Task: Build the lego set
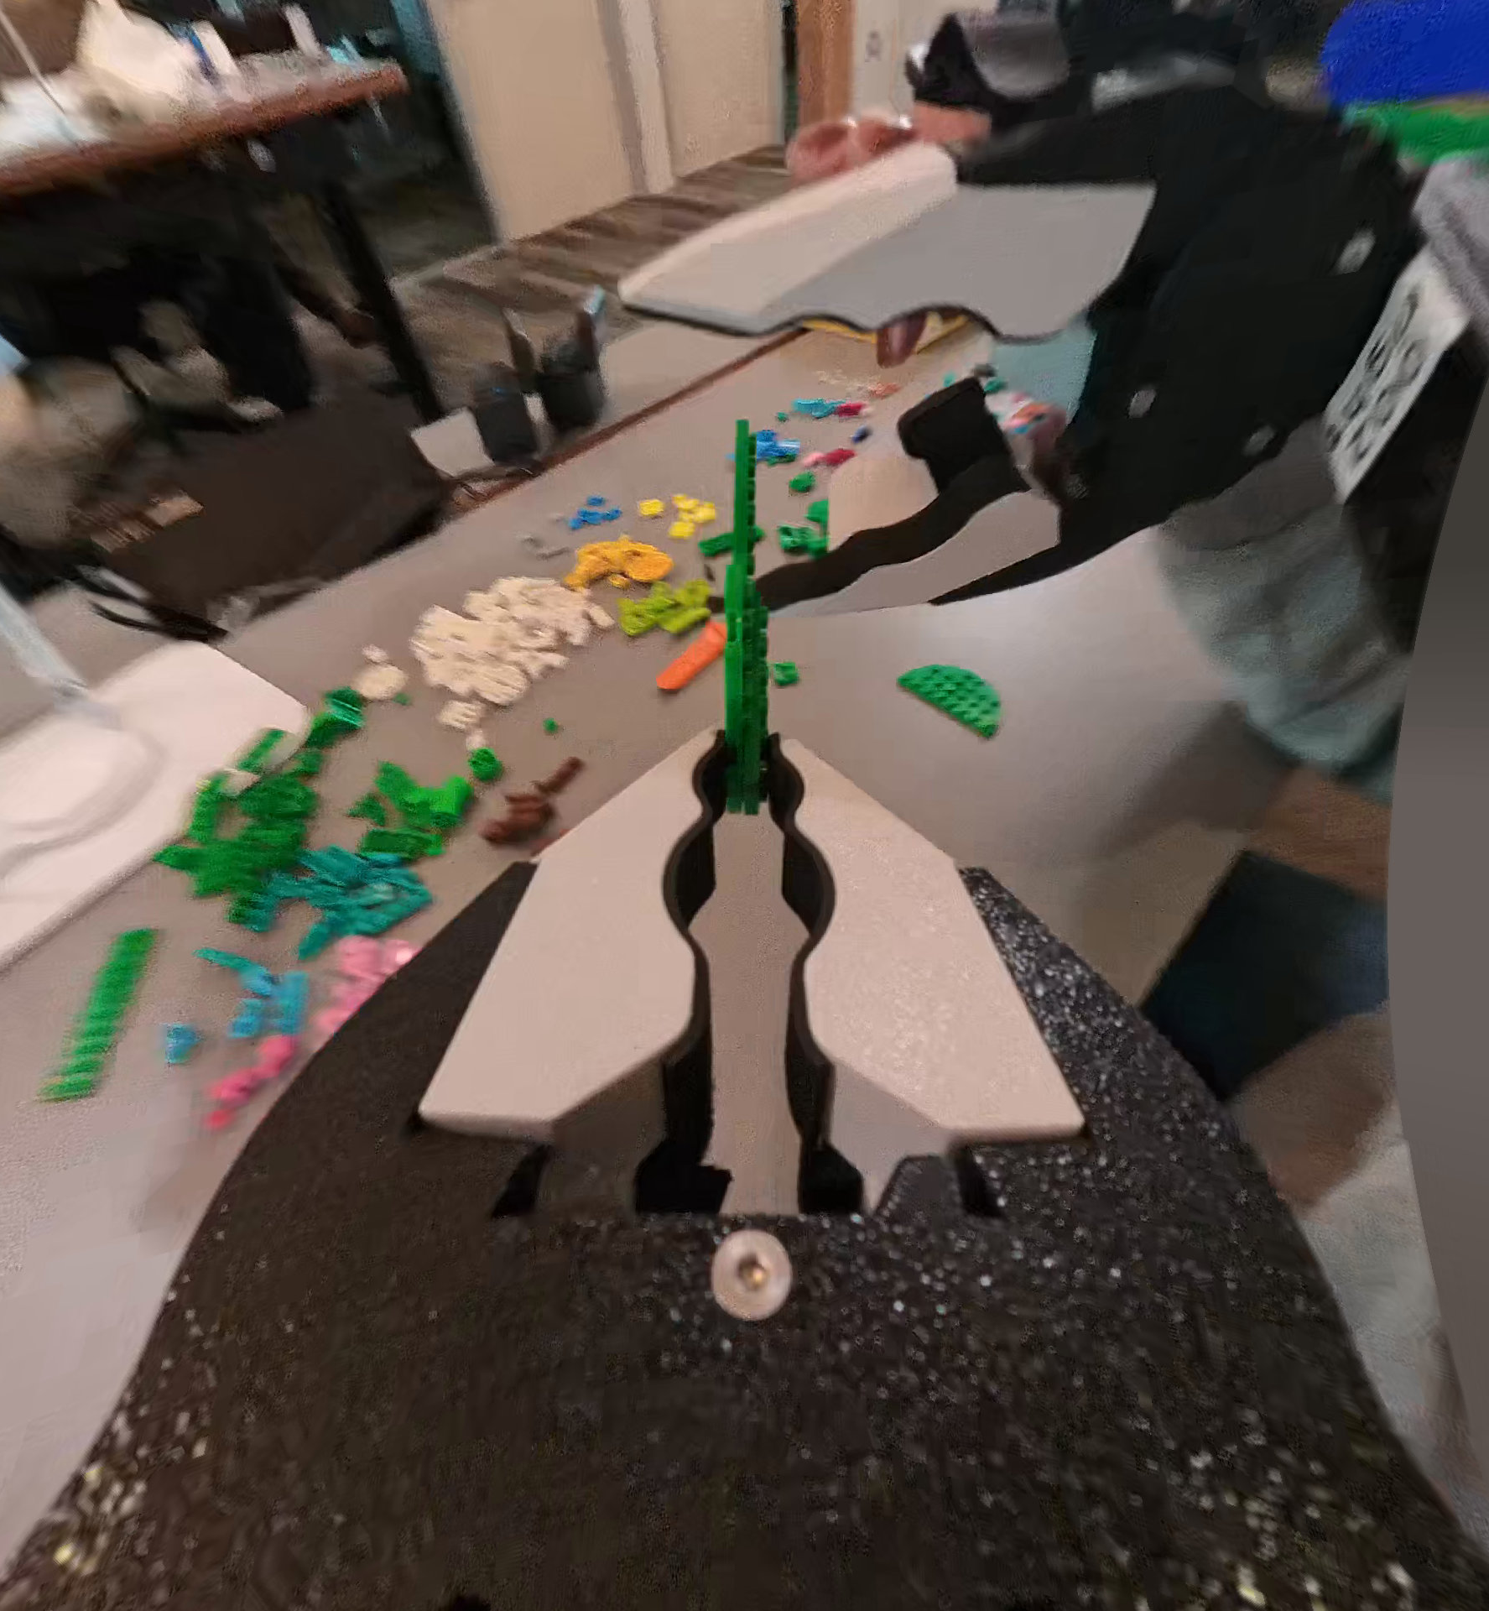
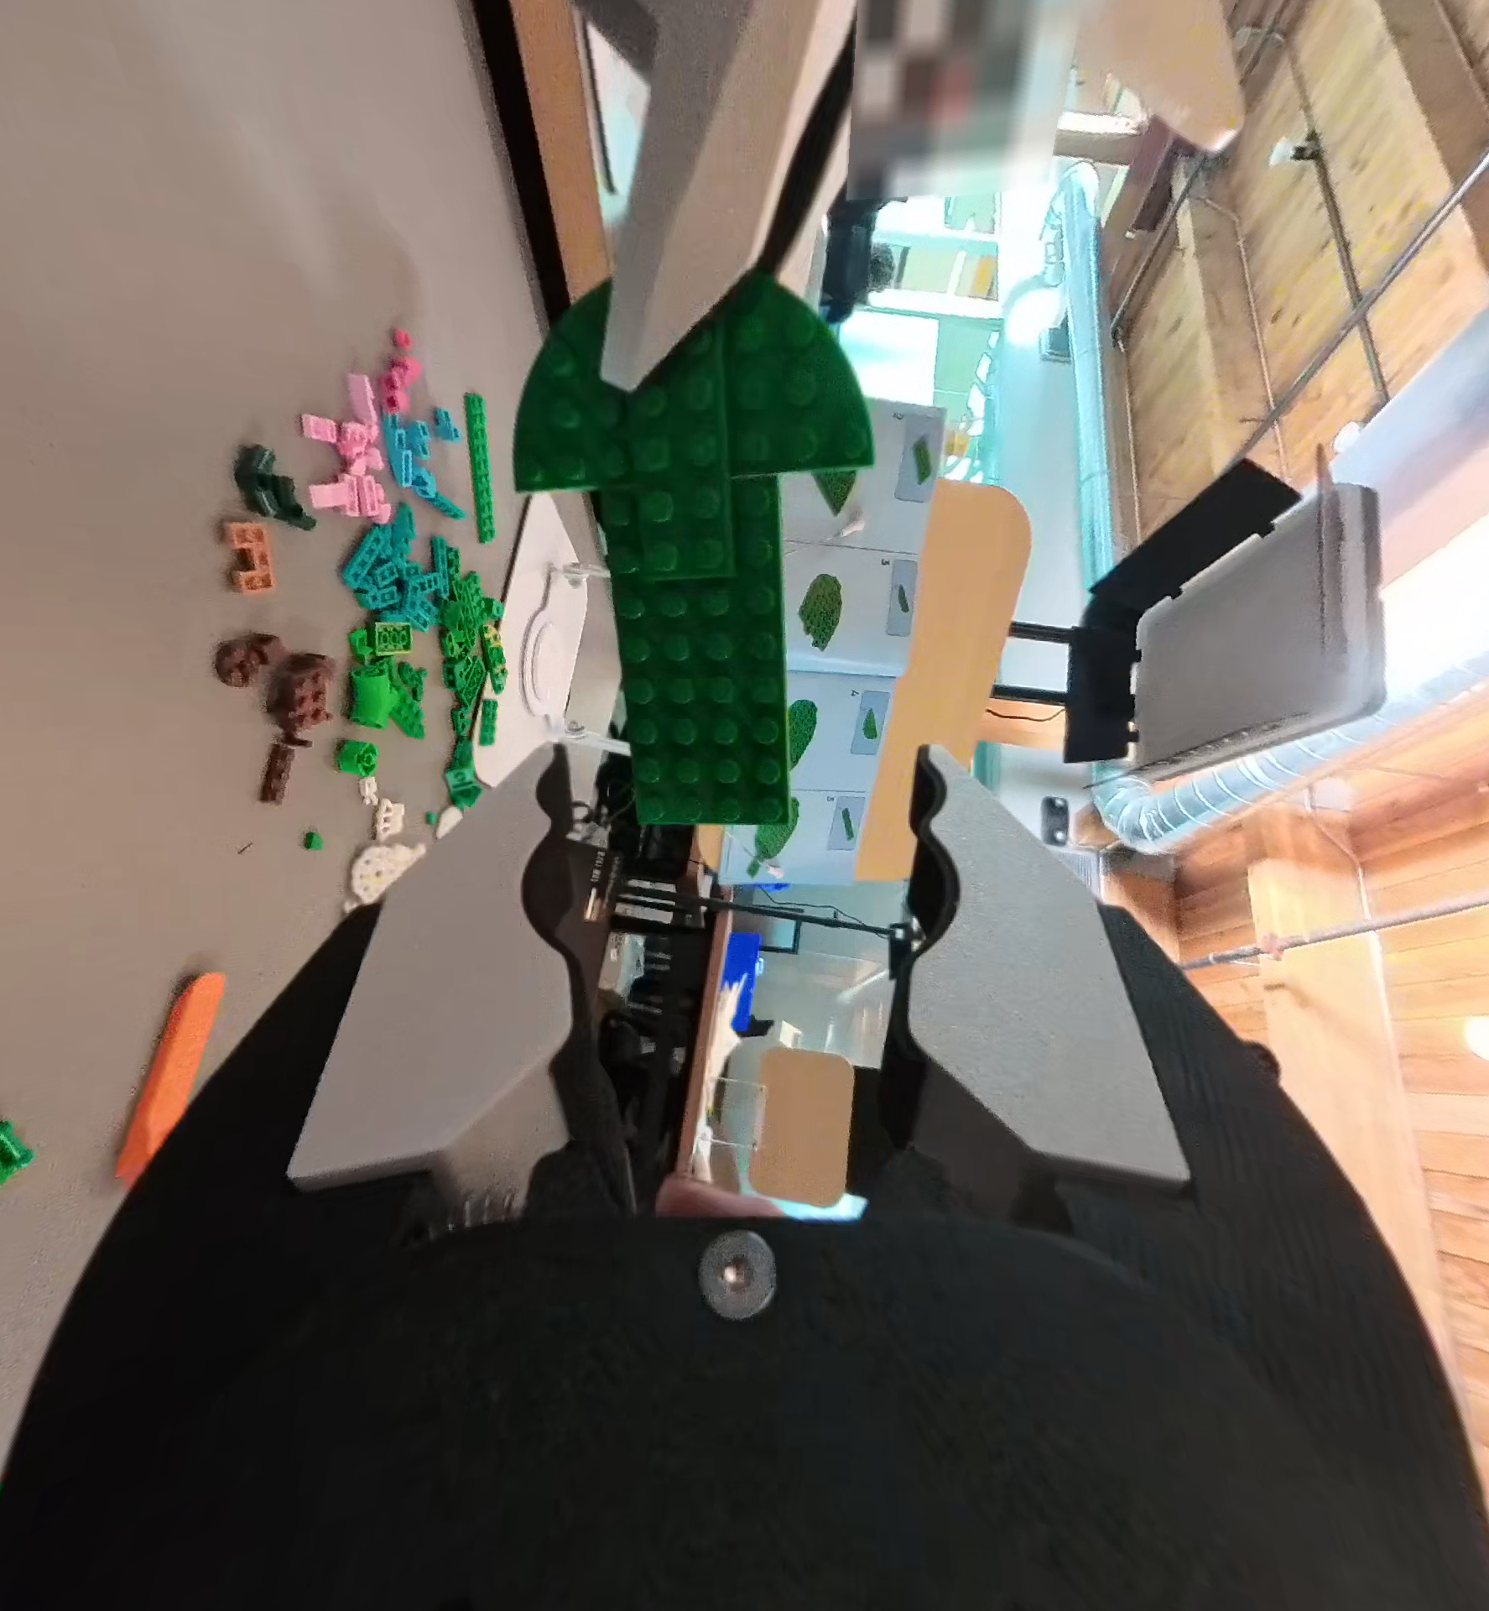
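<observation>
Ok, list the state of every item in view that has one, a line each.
Left gripper: shut on the green plate assembly.
Green plate assembly: held edge-on, lifted off the table.
Right gripper: open, holding nothing.
Green half-round plate: flat on the table.
Orange piece: lying loose.

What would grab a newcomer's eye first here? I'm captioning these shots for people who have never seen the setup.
The green brick-plate assembly, held in the air edge-on in the left gripper, whose jaws are closed on its lower end. The right gripper has wide-open jaws just short of the assembly's free end. Beneath lie colour-sorted brick piles on the grey table, with an orange wedge-shaped piece apart.
</observation>
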